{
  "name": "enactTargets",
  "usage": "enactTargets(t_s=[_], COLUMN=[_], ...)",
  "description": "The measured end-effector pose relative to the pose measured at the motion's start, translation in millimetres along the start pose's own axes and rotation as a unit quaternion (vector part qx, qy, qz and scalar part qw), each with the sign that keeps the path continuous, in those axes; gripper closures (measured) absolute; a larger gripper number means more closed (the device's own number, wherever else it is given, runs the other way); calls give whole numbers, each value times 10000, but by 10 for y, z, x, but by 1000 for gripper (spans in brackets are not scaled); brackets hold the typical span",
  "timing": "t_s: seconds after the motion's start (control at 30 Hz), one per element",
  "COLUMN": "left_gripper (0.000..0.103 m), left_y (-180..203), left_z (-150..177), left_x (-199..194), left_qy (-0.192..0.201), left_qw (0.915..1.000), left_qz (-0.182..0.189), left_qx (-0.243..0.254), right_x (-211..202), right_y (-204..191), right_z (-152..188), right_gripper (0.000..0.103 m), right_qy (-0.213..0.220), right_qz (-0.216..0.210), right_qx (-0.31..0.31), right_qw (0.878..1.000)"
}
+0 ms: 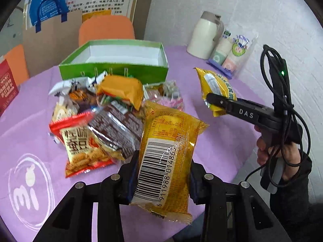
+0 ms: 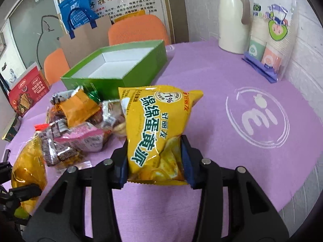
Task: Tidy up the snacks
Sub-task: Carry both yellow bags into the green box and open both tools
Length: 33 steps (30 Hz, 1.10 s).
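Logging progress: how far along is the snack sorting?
Done: nothing; the green box looks empty. In hand: left gripper clamps the barcode packet, right gripper clamps the yellow packet, both off the table. Left: the snack pile beside the box.

The left gripper is matte black, with angular fingers, dark blue pads and round silver screws on its linkages. The right gripper is built the same — from the side it shows a pistol grip, white "DAS" lettering, a green light and looped black cables. The hand wears a dark sleeve, possibly knitted.
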State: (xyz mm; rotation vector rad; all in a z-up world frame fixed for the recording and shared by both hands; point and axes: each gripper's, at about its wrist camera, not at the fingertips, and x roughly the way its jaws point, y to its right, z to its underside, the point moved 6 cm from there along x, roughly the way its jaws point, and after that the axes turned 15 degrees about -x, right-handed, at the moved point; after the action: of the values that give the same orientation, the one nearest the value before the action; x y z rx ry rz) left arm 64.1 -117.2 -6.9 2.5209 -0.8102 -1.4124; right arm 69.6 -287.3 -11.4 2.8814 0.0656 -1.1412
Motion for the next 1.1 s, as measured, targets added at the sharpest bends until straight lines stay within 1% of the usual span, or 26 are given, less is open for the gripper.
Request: enactTargets(t_s=[0.03, 0.13, 0.2, 0.3, 0.37, 0.47, 0.53, 0.63, 0.77, 0.9, 0.93, 0.97, 1.0, 1.03, 1.07, 1.1], left_gripper=[63, 63, 63, 63, 63, 63, 63, 63, 62, 62, 60, 46, 33, 9, 4, 4], left_y=[-9, -90, -177, -286, -322, -362, -427, -547, -690, -732, -738, -742, -761, -791, -815, -832], left_z=[-121, -544, -803, -1196, -1433, -1727, -1841, -2045, -2219, -2272, -2274, -2280, -2292, -2280, -2276, -2272], left_x=[-51, -78, -35, 79, 184, 374, 473, 711, 994, 1198, 1226, 1244, 1246, 1247, 1229, 1206], left_qy=[128, 445, 512, 615, 622, 636, 661, 560, 362, 264, 299, 331, 333, 331, 391, 469], left_qw=[9999, 9983, 9969, 9943, 9931, 9911, 9896, 9874, 9855, 9844, 9845, 9848, 9845, 9834, 9824, 9815], left_qz=[-2, -244, -281, -369, -414, -648, -794, -908, -977, -1160, -1187, -1205, -1247, -1314, -1334, -1337], left_qx=[-39, -294, -529, -792, -908, -976, -999, -1170, -1341, -1296, -1260, -1208, -1190, -1209, -1249, -1287], right_x=[-42, -58, -20, 119, 283, 595, 784, 1027, 1207, 1404, 1454, 1493, 1507, 1498, 1480, 1432], right_y=[-24, -111, -185, -273, -298, -292, -274, -238, -271, -346, -371, -385, -389, -377, -356, -335], right_z=[-103, -366, -555, -795, -971, -1132, -1169, -1204, -1323, -1389, -1381, -1375, -1370, -1363, -1367, -1378], right_gripper=[57, 57, 57, 57, 57, 57, 57, 57, 57, 56, 55, 53, 49, 33, 15, 9], right_qy=[138, 286, 373, 452, 461, 343, 257, 117, 109, -47, -109, -140, -135, -134, -111, -17], right_qz=[-95, -325, -463, -545, -625, -649, -693, -779, -722, -678, -668, -690, -746, -686, -547, -387], right_qx=[-26, -151, -273, -396, -415, -406, -374, -265, -488, -776, -895, -982, -1023, -1096, -1148, -1217], right_qw=[9999, 9989, 9979, 9967, 9961, 9965, 9966, 9965, 9961, 9947, 9937, 9927, 9919, 9915, 9918, 9918])
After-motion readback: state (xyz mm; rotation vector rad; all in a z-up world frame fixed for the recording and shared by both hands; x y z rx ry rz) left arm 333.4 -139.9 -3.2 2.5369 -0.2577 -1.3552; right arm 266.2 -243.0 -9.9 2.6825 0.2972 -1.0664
